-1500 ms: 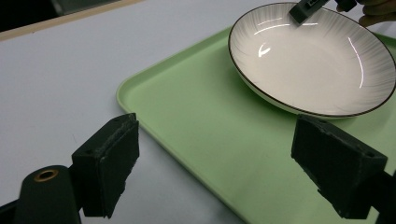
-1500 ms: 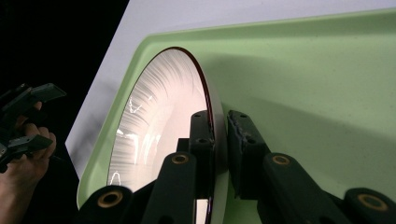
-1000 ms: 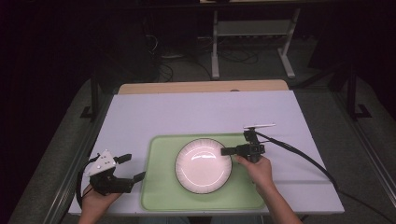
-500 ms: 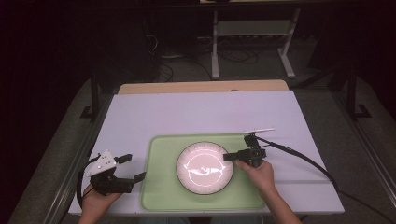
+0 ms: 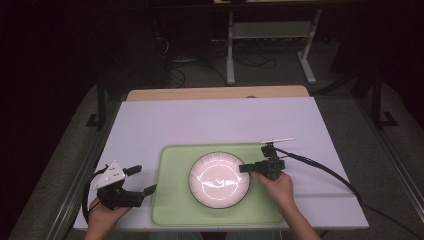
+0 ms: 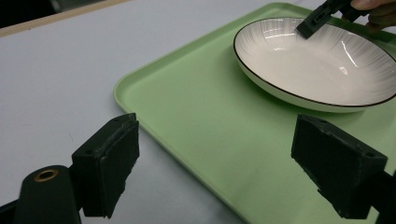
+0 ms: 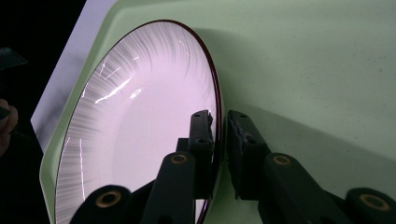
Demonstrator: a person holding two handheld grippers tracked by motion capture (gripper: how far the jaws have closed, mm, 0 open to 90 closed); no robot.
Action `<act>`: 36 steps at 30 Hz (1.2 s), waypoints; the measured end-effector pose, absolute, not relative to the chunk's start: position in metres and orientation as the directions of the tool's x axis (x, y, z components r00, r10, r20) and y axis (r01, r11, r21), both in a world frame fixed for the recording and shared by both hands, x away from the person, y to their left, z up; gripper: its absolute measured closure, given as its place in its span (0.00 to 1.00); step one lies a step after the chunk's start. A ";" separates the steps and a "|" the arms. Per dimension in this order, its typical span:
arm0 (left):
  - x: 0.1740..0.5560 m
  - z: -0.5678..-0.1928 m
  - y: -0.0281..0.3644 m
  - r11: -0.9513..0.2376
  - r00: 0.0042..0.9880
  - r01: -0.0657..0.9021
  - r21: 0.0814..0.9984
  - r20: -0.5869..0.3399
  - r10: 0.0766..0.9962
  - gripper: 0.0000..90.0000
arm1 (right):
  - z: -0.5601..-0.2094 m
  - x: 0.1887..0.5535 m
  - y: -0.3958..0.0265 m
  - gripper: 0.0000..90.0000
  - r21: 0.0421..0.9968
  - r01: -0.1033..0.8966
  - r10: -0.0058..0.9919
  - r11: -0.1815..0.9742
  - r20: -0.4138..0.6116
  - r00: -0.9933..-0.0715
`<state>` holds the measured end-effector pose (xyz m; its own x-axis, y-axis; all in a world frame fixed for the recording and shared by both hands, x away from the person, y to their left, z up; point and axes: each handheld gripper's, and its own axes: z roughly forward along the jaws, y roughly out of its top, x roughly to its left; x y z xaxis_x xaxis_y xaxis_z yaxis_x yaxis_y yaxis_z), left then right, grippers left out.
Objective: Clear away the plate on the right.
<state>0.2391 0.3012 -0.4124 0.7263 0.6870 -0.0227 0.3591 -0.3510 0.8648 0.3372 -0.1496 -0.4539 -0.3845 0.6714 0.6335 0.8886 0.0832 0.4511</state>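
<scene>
A white plate (image 5: 219, 180) with a dark rim lies in the middle of a light green tray (image 5: 170, 200). My right gripper (image 5: 245, 168) reaches in from the right, with its jaws on either side of the plate's right rim. In the right gripper view the gripper (image 7: 219, 121) has one pad inside the plate (image 7: 140, 116) and one outside; the jaws have just been opening slightly, with the rim still between them. My left gripper (image 5: 143, 180) rests open off the tray's left edge. Nothing is between its jaws (image 6: 224, 172), which face the tray (image 6: 196, 121) and plate (image 6: 317, 65).
The tray sits near the front of a pale table cover (image 5: 215, 120), and a wooden strip (image 5: 215, 93) runs along the far edge. A black cable (image 5: 325, 172) trails right from my right gripper. A metal stand (image 5: 270, 45) is on the dark floor behind.
My right gripper has come down a little toward me with the plate's rim, and the plate has settled lower on the tray. The left gripper has not moved.
</scene>
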 end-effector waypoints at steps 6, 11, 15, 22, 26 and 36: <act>0.240 -0.413 0.301 -0.354 0.727 0.360 0.863 -0.021 0.686 0.17 | -0.452 0.335 -0.150 0.85 0.465 0.880 0.682 0.092 0.615 -0.396; 0.239 -0.413 0.300 -0.357 0.728 0.359 0.862 -0.019 0.685 0.17 | -0.452 0.335 -0.151 0.83 0.478 0.873 0.687 0.100 0.601 -0.408; 0.240 -0.413 0.300 -0.358 0.728 0.360 0.862 -0.020 0.685 0.17 | -0.452 0.334 -0.152 0.80 0.490 0.865 0.694 0.106 0.587 -0.418; 0.240 -0.414 0.300 -0.359 0.728 0.362 0.860 -0.020 0.685 0.17 | -0.449 0.332 -0.154 0.76 0.508 0.854 0.705 0.113 0.564 -0.429; 0.240 -0.414 0.300 -0.359 0.728 0.365 0.859 -0.022 0.686 0.17 | -0.444 0.331 -0.159 0.68 0.540 0.835 0.714 0.107 0.543 -0.442; 0.240 -0.415 0.298 -0.366 0.730 0.367 0.855 -0.021 0.683 0.17 | -0.429 0.325 -0.181 0.57 0.621 0.778 0.708 0.091 0.509 -0.490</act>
<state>0.2400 0.2979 -0.4152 0.7299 0.6832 -0.0213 0.3674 -0.3659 0.8551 0.3255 -0.1807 -0.4292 -0.4895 0.7080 0.5090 0.7782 0.0913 0.6214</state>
